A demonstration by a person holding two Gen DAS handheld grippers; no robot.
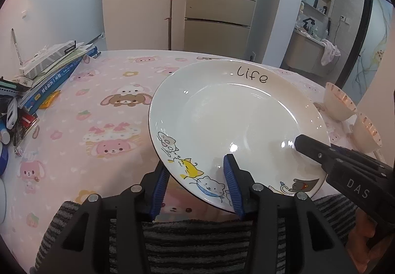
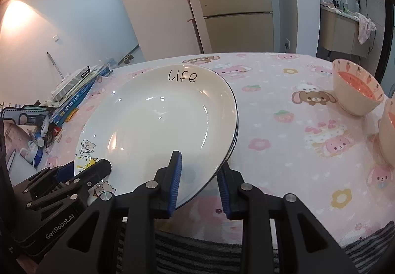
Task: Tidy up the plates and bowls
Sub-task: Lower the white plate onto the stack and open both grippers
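A white plate with "life" and cartoon cats on its rim lies tilted over the pink tablecloth. In the right wrist view the plate shows a second dark rim just under it, so another plate lies below. My left gripper straddles the near rim with a gap beside its outer pad, so it is open. My right gripper is shut on the plate's right rim, one pad on top and one beneath. Two pink bowls stand apart at the right.
A stack of books and boxes and small clutter fill the table's left side. The bowls sit near the right edge. A grey striped fabric lies along the near edge. Cabinets and a doorway stand beyond the table.
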